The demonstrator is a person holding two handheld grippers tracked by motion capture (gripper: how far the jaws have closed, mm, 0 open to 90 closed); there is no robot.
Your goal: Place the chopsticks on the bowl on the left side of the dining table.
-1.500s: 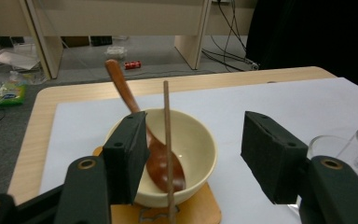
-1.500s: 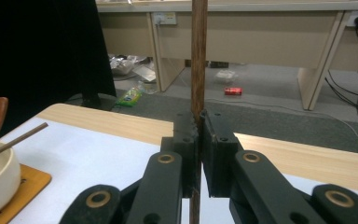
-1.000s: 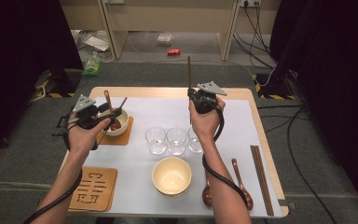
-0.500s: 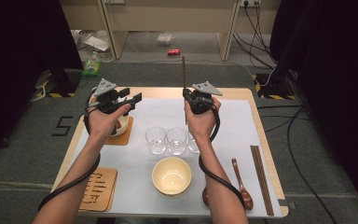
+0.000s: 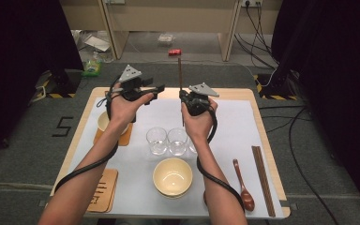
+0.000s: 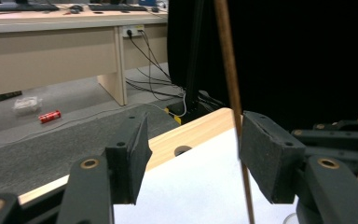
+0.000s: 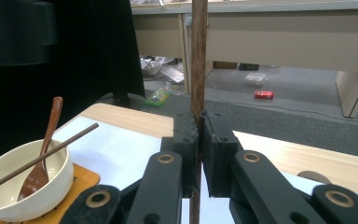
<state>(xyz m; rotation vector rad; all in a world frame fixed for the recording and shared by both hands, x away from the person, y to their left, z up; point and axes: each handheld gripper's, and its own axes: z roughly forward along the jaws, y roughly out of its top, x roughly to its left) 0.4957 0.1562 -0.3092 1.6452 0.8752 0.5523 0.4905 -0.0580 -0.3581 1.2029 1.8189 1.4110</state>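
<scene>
My right gripper (image 7: 199, 140) is clamped on a single wooden chopstick (image 7: 198, 56), which stands upright through the pinch: most of its length rises above my pads, a shorter end hangs below toward the white mat (image 5: 234, 126). From above, the chopstick (image 5: 180, 77) shows as a thin dark line over my right gripper (image 5: 191, 99).

My left gripper (image 6: 193, 154) has its jaws apart with nothing pressed between them, and the chopstick (image 6: 233, 102) runs just in front of its right pad (image 6: 265, 158) (close, but whether it touches I cannot tell). Seen from above, my left gripper (image 5: 155, 89) sits just beside the right one, jaws aimed at the stick.

I judge the stick light and stiff, but smooth and round, so it can twist or slide in a pinch. If the left takes it, the best hold is on the shaft just above my right pads, squarely across the pads, not near the tip where it would lever.

Off to my right gripper's left, a bowl (image 7: 25, 182) on an orange coaster (image 7: 81, 179) holds a spoon (image 7: 44, 149) and another chopstick (image 7: 51, 149).
</scene>
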